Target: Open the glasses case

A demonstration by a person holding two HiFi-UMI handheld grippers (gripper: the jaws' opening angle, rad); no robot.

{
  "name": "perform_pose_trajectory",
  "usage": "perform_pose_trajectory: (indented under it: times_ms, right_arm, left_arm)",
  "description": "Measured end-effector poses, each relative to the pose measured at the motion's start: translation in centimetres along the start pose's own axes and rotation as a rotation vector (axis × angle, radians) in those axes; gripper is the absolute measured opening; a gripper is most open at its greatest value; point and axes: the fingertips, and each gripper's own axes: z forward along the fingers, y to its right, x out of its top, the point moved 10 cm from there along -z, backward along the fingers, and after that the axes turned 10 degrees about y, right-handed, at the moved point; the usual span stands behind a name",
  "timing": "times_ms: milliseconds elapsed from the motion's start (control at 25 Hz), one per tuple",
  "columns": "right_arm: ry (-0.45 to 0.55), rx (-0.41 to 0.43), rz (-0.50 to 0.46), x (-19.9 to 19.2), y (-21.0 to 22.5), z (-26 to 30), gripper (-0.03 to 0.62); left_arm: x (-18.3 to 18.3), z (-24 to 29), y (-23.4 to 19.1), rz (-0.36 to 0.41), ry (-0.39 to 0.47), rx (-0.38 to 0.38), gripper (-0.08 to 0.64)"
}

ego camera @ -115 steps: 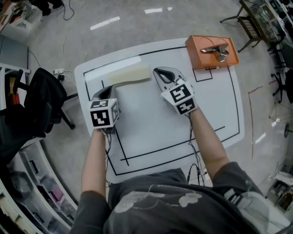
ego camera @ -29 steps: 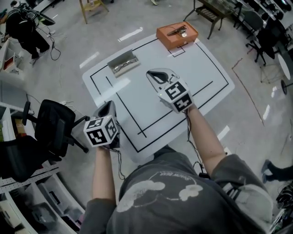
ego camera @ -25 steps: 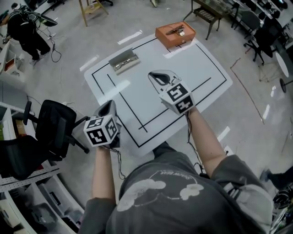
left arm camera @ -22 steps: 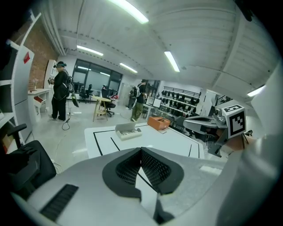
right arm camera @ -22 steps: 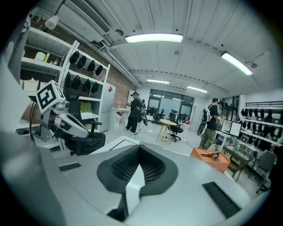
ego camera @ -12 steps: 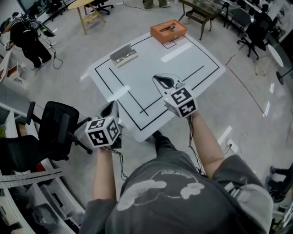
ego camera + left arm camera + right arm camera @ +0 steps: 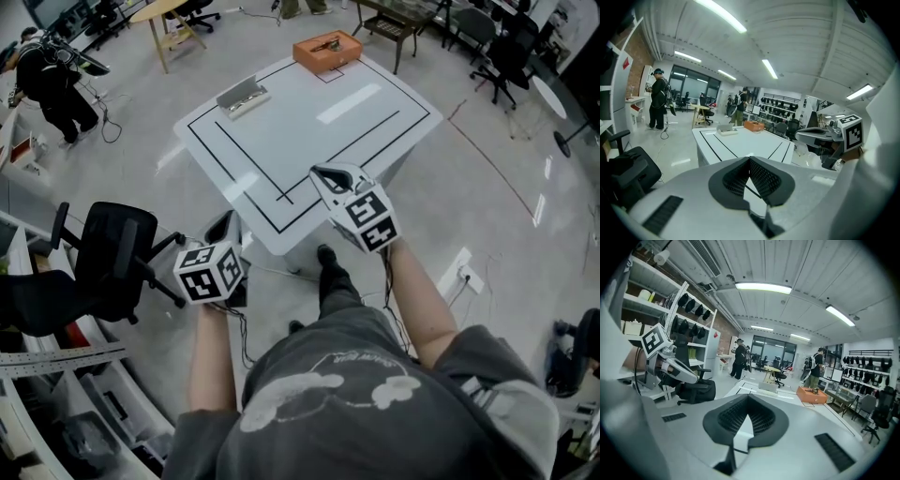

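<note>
The glasses case [image 7: 242, 96] stands with its lid up near the far left edge of the white table [image 7: 309, 131]; it also shows small in the left gripper view, glasses case [image 7: 726, 129], and in the right gripper view, glasses case [image 7: 768, 387]. My left gripper [image 7: 228, 218] is shut and empty, held over the floor left of the table's near corner. My right gripper [image 7: 324, 172] is shut and empty too, its tips over the table's near edge. In each gripper view the jaws meet at the tips: left gripper [image 7: 749, 159], right gripper [image 7: 748, 397]. Both are far from the case.
An orange box [image 7: 327, 52] with a metal item on top sits at the table's far corner. A black office chair [image 7: 112, 262] stands to the left of me. A person [image 7: 47, 80] stands at far left. Chairs and desks ring the room.
I have backed away from the table: it has shrunk toward the top of the head view, and both shut grippers have come away from it with me. The case stays where it was.
</note>
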Motion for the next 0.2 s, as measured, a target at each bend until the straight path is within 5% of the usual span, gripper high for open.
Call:
perform_pose_trajectory:
  times_ms: [200]
  right_arm:
    - [-0.01, -0.01, 0.024, -0.6, -1.7, -1.9, 0.0]
  left_arm:
    - [-1.6, -1.8, 0.7, -0.013, -0.012, -0.014, 0.002]
